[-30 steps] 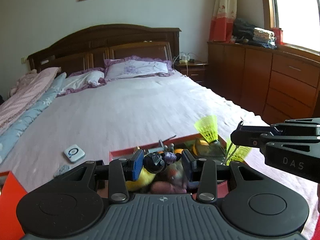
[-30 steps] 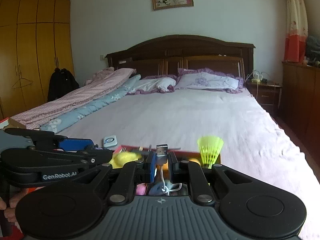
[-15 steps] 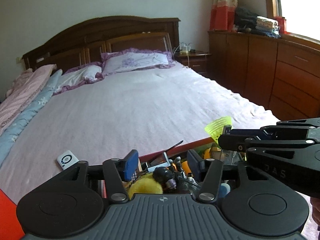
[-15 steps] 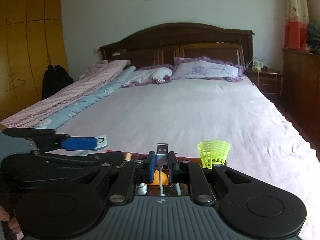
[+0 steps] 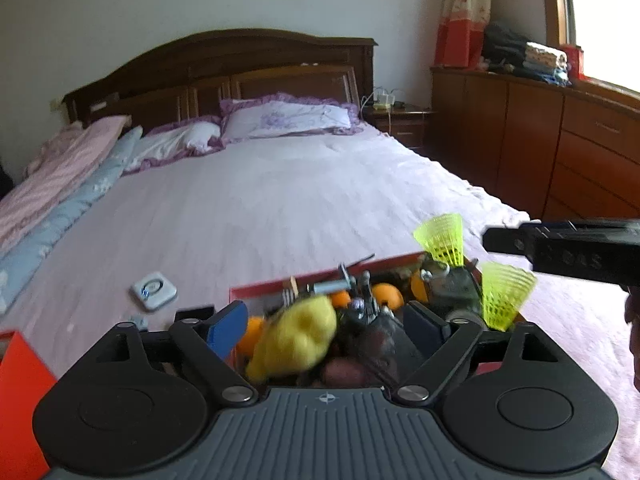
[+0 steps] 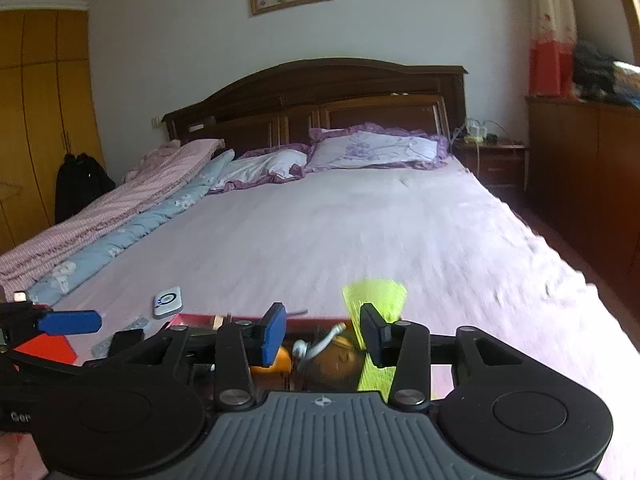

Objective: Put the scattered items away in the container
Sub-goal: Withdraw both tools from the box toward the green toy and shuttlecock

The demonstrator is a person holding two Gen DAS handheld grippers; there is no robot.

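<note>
Left wrist view: left gripper [image 5: 326, 326] opening, its dark toy [image 5: 370, 320] released into the box [image 5: 320, 282]; right gripper [image 6: 323, 334] likewise opening, cable [image 6: 316, 346] dropped. Both deliveries complete.

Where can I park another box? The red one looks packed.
The sheet lies bare between the red box and the pillows, right of the white device. The box itself is crowded, with shuttlecocks at its right end.

The bed [image 5: 280, 208] carries a red box [image 5: 320, 285], white device [image 5: 154, 291], pillows [image 5: 288, 120].
</note>
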